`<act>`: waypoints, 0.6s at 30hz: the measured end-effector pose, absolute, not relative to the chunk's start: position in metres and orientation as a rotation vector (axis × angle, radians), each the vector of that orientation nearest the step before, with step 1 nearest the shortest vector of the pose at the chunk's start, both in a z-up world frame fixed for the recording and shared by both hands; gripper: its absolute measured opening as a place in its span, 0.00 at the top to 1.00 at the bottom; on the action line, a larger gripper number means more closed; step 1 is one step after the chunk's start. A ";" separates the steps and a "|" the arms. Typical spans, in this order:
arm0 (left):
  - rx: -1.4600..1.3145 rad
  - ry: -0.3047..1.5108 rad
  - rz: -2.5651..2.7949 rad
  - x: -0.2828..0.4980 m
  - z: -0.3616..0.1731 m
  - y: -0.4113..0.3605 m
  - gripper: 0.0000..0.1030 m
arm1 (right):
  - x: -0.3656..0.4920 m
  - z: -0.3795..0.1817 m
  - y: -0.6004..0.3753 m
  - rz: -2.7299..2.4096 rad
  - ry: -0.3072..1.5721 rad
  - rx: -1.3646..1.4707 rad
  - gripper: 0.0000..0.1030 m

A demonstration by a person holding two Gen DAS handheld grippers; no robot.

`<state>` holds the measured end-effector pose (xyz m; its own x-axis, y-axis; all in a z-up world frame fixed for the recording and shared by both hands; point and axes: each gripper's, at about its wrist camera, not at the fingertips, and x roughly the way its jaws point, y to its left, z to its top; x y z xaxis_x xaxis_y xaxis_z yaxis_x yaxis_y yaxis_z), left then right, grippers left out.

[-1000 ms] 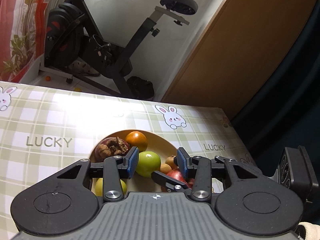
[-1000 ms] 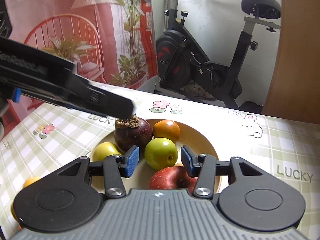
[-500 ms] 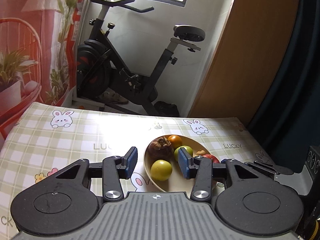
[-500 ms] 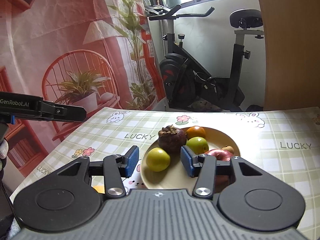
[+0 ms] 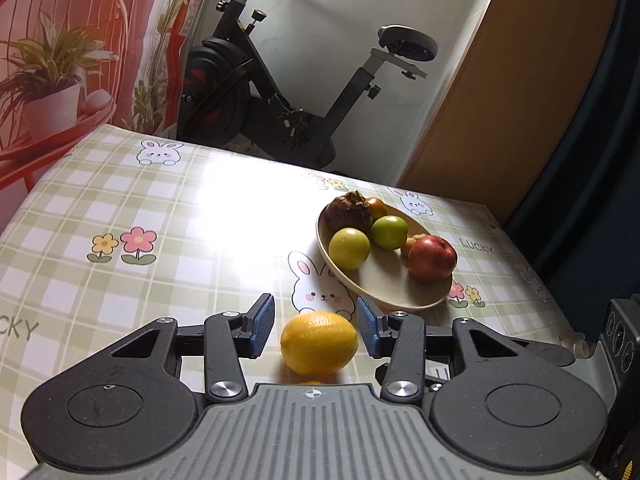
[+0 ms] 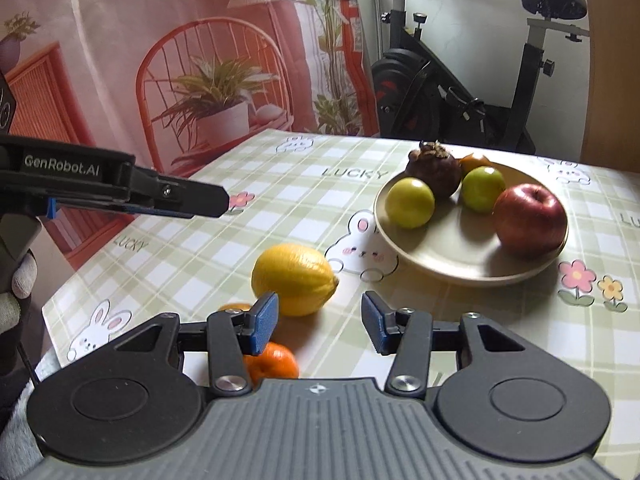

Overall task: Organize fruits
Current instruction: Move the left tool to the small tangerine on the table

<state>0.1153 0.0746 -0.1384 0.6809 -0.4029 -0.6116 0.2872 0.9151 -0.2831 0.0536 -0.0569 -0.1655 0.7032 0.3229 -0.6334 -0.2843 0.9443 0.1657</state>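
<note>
- The left tongs (image 5: 316, 330) stand spread wide, their blue-padded fingers (image 5: 260, 330) on either side of a yellow oval lemon (image 5: 319, 342), with a gap showing between each pad and the peel; nothing is pinched.
- That lemon lies on the desk (image 5: 160, 216), which is covered with a green-and-white checked cloth printed with rabbits, flowers and the word LUCKY, just short of the plate's near rim.
- The right tongs (image 6: 319, 326) are also spread wide and hold nothing; the left pad overlaps the lemon's near edge in the right wrist view, and contact cannot be told.
- A small orange mandarin (image 6: 272, 364) sits on the desk close under the right tongs' left finger, partly hidden by it; a second orange scrap shows behind the lemon.
- A round beige plate (image 6: 460, 256) rests on the desk beyond the lemon, carrying a red apple (image 6: 530, 218), two green round fruits (image 6: 411, 202), a dark brown mangosteen with a dry calyx (image 6: 434, 170) and an orange fruit at the back.
- Seen from the right wrist view, the left tool's black arm marked GenRobot.AI reaches in from the left above the desk, with a gloved hand (image 6: 16, 284) at its grip.
- A black exercise bike (image 5: 280, 92) stands behind the desk.
</note>
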 end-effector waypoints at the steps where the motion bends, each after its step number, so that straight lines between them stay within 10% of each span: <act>1: -0.170 0.728 -0.390 0.114 -0.142 0.075 0.54 | 0.052 -0.169 -0.056 0.347 0.726 0.058 0.52; 18: -0.096 0.748 -0.402 0.091 -0.166 0.061 0.54 | 0.040 -0.200 -0.033 0.452 0.780 -0.006 0.60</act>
